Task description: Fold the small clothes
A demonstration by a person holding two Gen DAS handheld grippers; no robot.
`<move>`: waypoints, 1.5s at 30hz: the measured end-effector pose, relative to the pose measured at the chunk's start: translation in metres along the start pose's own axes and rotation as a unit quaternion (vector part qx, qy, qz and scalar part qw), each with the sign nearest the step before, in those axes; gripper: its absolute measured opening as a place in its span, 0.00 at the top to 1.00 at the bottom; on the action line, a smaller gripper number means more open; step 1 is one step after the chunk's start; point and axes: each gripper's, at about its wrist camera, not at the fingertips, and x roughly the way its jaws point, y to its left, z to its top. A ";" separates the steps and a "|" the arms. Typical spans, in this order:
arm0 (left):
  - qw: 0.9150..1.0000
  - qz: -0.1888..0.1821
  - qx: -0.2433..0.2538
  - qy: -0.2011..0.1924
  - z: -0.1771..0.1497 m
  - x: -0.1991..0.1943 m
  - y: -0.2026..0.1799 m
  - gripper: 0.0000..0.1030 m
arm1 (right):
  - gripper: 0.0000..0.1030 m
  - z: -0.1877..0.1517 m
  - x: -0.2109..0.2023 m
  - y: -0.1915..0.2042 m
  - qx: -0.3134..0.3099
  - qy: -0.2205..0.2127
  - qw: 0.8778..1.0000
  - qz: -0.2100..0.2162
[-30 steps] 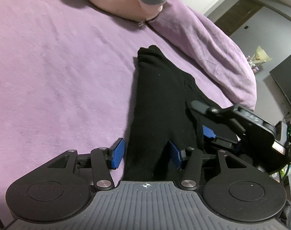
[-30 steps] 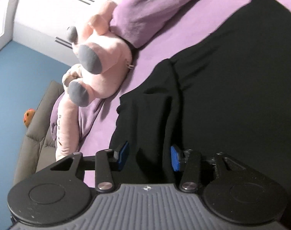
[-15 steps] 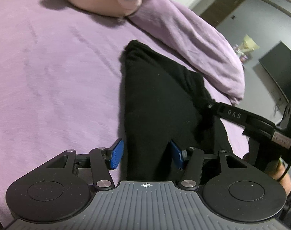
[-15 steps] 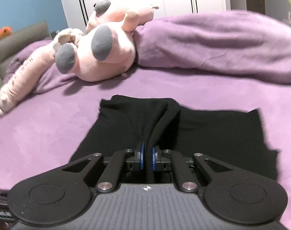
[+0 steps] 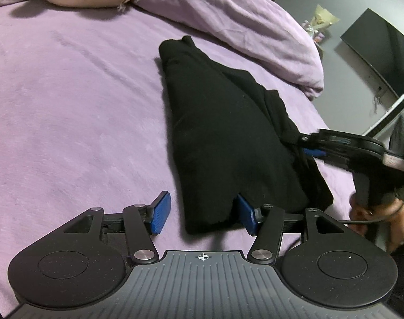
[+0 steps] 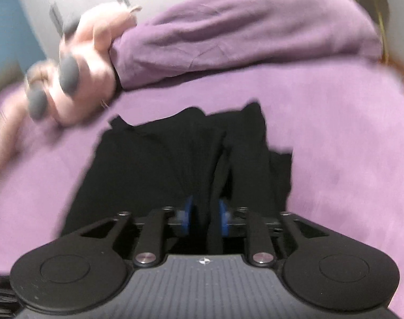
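I am mid-fold on the black garment [image 5: 228,138], which lies on the purple bed [image 5: 69,106]. My left gripper [image 5: 202,214] gapes, cloth corner between untouched pads. My right gripper [image 6: 204,216] has just been opening, a ridge of cloth between its 2 pads. Next: release and smooth.

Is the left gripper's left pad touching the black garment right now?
Apart. In the left wrist view, purple bedsheet shows between the left gripper's left pad and the black garment's edge.
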 end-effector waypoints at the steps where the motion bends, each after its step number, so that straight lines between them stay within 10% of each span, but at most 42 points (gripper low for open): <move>1: 1.000 0.000 0.002 0.000 -0.001 0.000 -0.001 0.41 | 0.65 -0.006 -0.004 -0.008 0.024 0.005 0.999 0.026; 8: 1.000 0.009 0.028 -0.002 -0.008 0.008 -0.021 0.36 | 0.64 -0.046 -0.027 -0.038 0.092 0.007 0.989 0.116; 16: 0.999 0.023 0.023 -0.016 -0.013 0.005 -0.030 0.35 | 0.77 -0.051 -0.022 -0.032 0.062 0.005 0.992 0.110; 27: 0.997 0.022 -0.032 -0.065 0.019 0.006 -0.017 0.34 | 0.61 -0.016 0.006 -0.047 0.166 -0.014 0.975 0.149; 31: 0.997 0.061 -0.006 -0.040 0.025 0.031 -0.022 0.37 | 0.84 -0.010 0.014 -0.027 0.100 -0.016 0.989 0.112; 45: 0.997 0.040 0.027 -0.052 0.003 0.005 -0.034 0.35 | 0.93 0.004 -0.028 0.021 -0.093 -0.098 0.990 -0.040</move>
